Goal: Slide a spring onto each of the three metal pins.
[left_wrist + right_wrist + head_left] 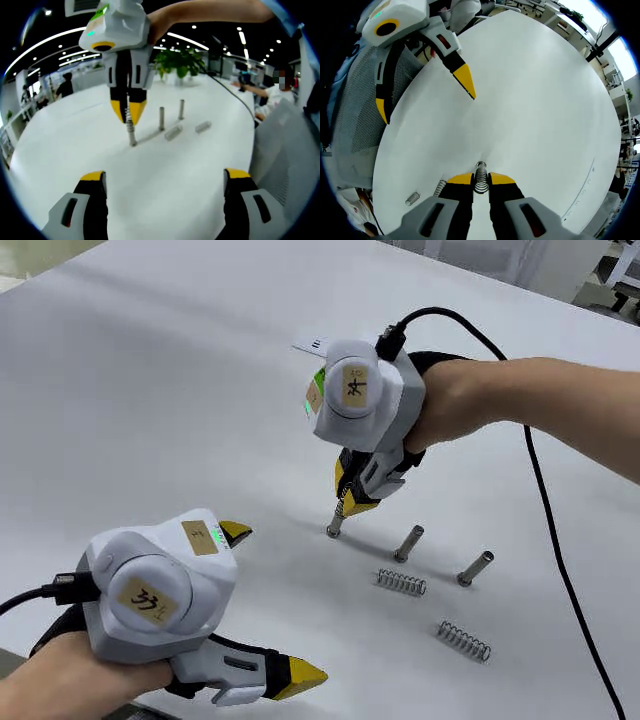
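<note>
Pinching a spring [480, 181] between nearly closed jaws, our right gripper [352, 502] holds it on the pin [335, 526] just below its tips. Bare pins [408, 543] and loose springs [401, 582] lie near it. Our left gripper [272, 605] gapes wide, empty.

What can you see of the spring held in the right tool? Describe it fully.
The spring is a short coil of silvery wire, pinched between the yellow tips of the right tool. It stands nearly upright, its lower end over the top of a standing pin on the white table. How far it sits on the pin cannot be told.
</note>
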Motion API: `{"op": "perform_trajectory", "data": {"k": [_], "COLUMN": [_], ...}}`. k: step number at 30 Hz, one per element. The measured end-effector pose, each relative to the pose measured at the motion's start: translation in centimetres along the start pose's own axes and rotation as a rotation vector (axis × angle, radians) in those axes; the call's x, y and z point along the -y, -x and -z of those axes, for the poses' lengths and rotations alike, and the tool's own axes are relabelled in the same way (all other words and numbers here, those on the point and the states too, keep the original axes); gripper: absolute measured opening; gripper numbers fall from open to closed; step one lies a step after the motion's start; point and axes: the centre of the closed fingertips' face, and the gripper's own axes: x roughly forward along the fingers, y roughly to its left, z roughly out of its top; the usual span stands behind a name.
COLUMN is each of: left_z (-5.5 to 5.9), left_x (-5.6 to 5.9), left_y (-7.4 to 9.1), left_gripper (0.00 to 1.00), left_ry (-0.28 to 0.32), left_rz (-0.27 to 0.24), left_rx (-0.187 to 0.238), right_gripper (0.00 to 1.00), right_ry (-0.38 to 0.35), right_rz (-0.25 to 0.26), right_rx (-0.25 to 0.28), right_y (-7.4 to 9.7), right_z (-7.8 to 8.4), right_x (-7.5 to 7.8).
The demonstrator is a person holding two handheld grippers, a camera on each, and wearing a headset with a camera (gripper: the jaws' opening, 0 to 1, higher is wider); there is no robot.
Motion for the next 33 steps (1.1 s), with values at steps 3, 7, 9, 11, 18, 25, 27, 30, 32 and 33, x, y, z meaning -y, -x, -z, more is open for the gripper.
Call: {"op": "perform_trajectory", "data": {"k": [3,7,9,11,18,25,27,30,32,33], "left_z": [0.0,0.0,0.1,0.2,0.7,0.9,0.9,0.8,0.7,0.6], "left_x": [0.0,0.0,0.0,0.1,0.5,0.6,0.6,0.7,0.7,0.7], "left_y": [-0.1,-0.1,-0.1,-0.1,-0.3,-0.4,-0.5,-0.5,-0.5,-0.5], "left_gripper": [0.99,1.0,1.0,1.0,1.0,1.0,1.0,1.0,1.0,1.0], "left_ry": [0.006,0.017,0.016,0.017,0.022,0.024,0.021,0.025,0.023,0.022], "left_rz": [-0.001,-0.003,-0.001,0.002,0.011,0.011,0.014,0.015,0.016,0.016], "left_rx": [0.003,0.008,0.003,0.0,-0.011,-0.018,-0.018,-0.013,-0.012,-0.012], "right_gripper": [0.13,0.13,0.13,0.13,0.13,0.13,0.13,0.13,0.13,0.13], "right_ry": [0.002,0.003,-0.004,-0.004,-0.017,-0.015,-0.008,-0.014,-0.012,-0.01], "right_rz": [-0.007,-0.004,-0.007,-0.008,-0.009,0.005,0.002,0.001,0.001,0.002], "right_rx": [-0.016,-0.019,-0.023,-0.028,-0.041,-0.028,-0.03,-0.023,-0.025,-0.024], "right_y": [-0.5,-1.1,-1.5,-1.9,-3.0,-3.2,-3.3,-3.3,-3.3,-3.3], "right_z": [0.2,0.2,0.3,0.4,0.8,0.6,0.6,0.4,0.4,0.4], "right_x": [-0.1,-0.2,-0.2,-0.2,-0.1,0.0,-0.1,-0.1,-0.2,-0.2]}}
